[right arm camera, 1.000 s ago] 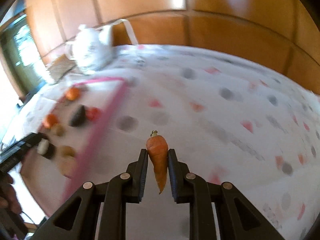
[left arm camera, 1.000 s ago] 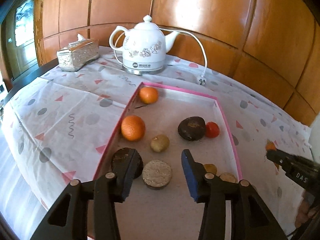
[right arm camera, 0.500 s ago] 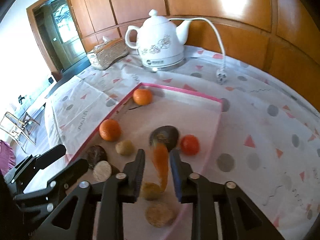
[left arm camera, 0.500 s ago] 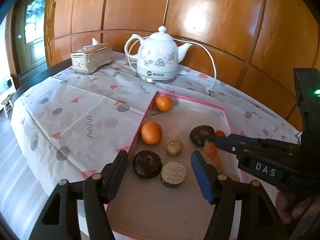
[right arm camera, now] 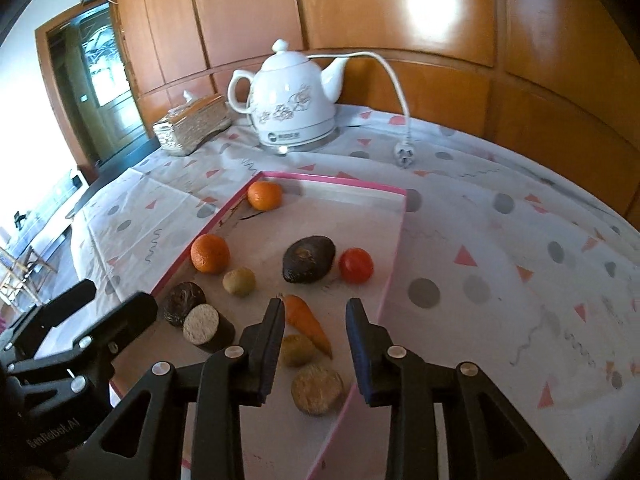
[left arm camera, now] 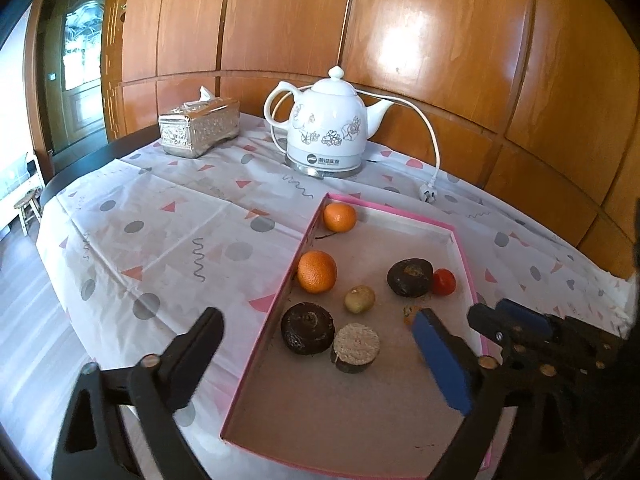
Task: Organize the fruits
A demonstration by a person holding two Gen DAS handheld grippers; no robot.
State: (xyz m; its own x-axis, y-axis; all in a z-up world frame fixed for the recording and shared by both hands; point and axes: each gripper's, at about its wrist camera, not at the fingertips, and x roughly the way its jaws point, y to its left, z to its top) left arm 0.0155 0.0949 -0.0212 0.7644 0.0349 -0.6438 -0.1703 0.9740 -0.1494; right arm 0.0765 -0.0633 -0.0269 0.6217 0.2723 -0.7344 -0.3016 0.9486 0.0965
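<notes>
Way out past the fingertips there's a white kettle (left arm camera: 331, 128) with a flower print parked against the wood-panelled wall (left arm camera: 400, 32), and its cord with the plug (left arm camera: 429, 193) is just flopped loose on the patterned tablecloth (left arm camera: 168, 232). Further off to the left sits a silver tissue box (left arm camera: 199, 128), and beyond that a glass door (left arm camera: 76, 80).

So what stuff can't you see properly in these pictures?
- Carrot: in the left view, mostly hidden behind the left gripper's blue finger.
- Tray's near corner: cut off by the bottom edge in the right view.
- Kettle label: too small to read.
</notes>
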